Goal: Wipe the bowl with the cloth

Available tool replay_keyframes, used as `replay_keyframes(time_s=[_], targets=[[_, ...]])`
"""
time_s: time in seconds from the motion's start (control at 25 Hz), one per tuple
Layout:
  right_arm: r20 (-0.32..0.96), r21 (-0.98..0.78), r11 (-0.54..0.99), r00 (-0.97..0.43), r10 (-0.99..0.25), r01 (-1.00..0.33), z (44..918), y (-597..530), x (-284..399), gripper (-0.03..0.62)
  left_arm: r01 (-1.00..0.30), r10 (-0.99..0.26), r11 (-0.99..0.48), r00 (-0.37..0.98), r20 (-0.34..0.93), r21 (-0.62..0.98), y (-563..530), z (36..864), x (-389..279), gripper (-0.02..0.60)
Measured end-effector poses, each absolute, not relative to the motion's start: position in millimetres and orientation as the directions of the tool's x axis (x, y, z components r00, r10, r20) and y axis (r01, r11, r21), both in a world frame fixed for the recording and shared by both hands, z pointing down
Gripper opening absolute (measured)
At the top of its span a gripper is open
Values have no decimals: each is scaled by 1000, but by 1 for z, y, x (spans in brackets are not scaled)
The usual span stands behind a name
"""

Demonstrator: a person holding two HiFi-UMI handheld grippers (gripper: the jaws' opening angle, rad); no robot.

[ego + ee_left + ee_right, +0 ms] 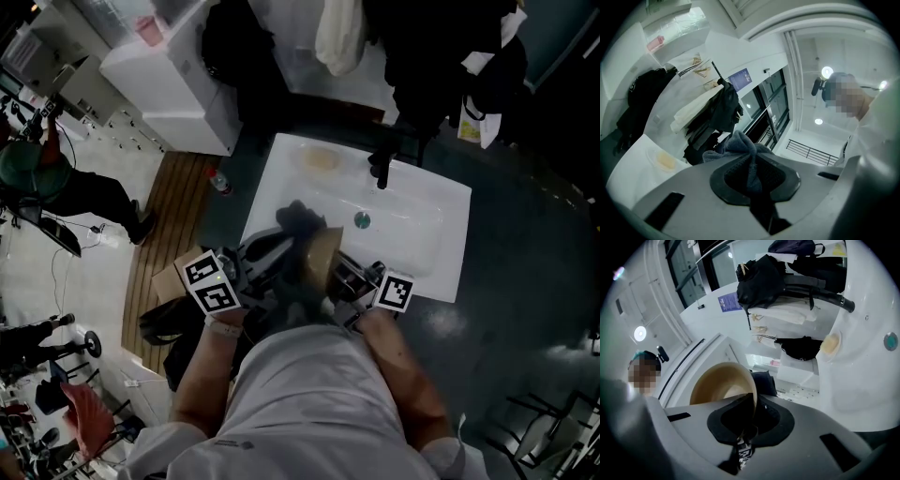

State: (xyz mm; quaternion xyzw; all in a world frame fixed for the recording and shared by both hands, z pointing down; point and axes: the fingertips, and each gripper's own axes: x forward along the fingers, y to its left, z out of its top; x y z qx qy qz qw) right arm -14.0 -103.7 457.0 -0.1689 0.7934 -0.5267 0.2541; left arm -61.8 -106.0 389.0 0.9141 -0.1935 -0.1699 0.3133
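The left claw (pixel 753 180) is closed tight on a bunched dark cloth (pixel 740 146). The right claw (pixel 749 423) grips the rim of a tan bowl (pixel 719 383), which is tipped on edge. Cloth and bowl sit just beside each other over the near edge of the white sink (pixel 427 202).

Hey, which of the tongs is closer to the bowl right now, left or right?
Right. The right tongs are shut on the rim of the bowl. The left tongs grip the cloth just beside it, over the sink.
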Motion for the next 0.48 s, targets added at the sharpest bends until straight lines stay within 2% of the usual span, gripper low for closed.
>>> replay_keyframes(time_s=[0.16,0.36,0.48], targets=[[-227,-903,429,-831,-509,-16,449,-103,-17,31,-281,-477,-721,864,-160,634,-111,396,-61,43],[-205,-899,434,-810,-550,-67,444,-112,-9,31,-368,-466,-725,884,-22,582,-105,415,-51,43],[-210,-904,423,-802,-559,-58,449,-120,1,31,-370,-447,-743,894,-2,558,-101,418,-43,43]])
